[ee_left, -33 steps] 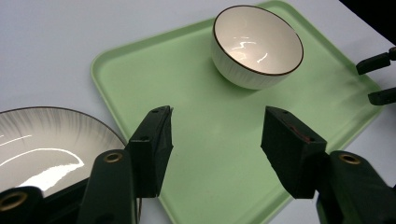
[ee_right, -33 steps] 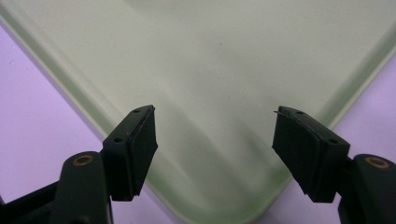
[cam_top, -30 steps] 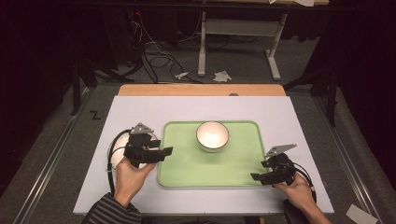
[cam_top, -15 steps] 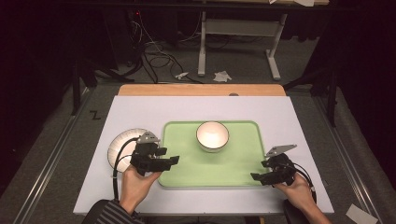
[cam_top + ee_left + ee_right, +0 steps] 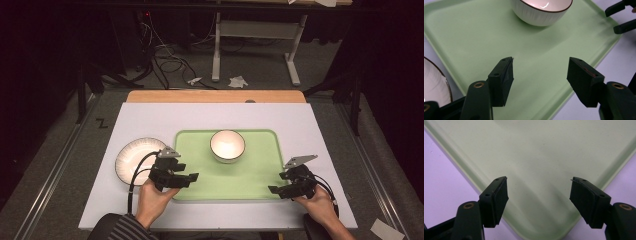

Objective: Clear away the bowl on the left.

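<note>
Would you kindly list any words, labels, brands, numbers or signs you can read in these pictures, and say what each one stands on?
No readable text anywhere.
Green tray: plain, no label.
White bowl: no brand visible, just a dark rim line.
White plate: no marking.
Dark Z-shaped mark on the floor left of the table: a sign of sorts, meaning unclear.

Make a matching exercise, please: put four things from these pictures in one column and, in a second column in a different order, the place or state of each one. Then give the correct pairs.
Things:
1. bowl
2. plate
3. left gripper
4. right gripper

Places or states:
A. on the white table, left of the tray
B. open and empty, over the tray's near right corner
C. on the green tray, toward its far side
D. open and empty, over the tray's near left part, beside the plate

Pairs: 1-C, 2-A, 3-D, 4-B
</note>
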`<state>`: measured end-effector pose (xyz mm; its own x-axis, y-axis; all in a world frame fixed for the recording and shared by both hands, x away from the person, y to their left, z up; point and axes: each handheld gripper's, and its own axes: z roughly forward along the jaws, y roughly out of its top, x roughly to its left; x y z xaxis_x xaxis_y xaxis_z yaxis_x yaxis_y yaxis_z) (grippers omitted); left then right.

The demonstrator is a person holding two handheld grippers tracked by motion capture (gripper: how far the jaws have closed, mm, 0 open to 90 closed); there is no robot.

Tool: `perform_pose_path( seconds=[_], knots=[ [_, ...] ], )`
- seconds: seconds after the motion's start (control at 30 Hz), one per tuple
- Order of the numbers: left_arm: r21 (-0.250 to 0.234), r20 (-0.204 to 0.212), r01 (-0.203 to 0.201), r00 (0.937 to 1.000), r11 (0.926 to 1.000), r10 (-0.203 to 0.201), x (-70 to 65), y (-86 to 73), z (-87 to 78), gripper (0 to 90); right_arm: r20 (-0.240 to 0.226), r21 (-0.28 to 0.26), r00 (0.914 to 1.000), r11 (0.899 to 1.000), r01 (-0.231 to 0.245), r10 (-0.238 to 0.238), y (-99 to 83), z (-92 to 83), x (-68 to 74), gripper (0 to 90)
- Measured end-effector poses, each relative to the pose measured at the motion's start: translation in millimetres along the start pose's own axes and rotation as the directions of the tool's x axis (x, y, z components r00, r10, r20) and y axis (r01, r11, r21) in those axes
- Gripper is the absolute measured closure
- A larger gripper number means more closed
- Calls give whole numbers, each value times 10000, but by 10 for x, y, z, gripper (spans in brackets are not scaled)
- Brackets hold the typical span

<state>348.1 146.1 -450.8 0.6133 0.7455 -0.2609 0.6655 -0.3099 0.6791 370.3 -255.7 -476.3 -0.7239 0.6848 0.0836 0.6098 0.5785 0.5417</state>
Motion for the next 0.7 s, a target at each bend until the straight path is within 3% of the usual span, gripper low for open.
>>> perform_pose_path(
  seconds=[0.27,0.5,0.6,0.7],
  knots=[
    [525,43,-279,9996,9982,278,-68,-53,90,384,34,-30,9998,9999,170,-170,-9,-6,5,324],
    [492,58,-116,9999,9987,113,-52,-60,141,387,-96,-5,9999,9999,125,-125,-4,6,-10,324],
    [891,239,-308,9993,9956,288,-52,-74,206,404,-90,33,9999,10000,84,-83,-2,1,7,324],
    [1096,96,-457,9989,9929,450,-79,-83,244,404,-30,43,9997,9997,239,-239,-3,4,12,324]
  ],
)
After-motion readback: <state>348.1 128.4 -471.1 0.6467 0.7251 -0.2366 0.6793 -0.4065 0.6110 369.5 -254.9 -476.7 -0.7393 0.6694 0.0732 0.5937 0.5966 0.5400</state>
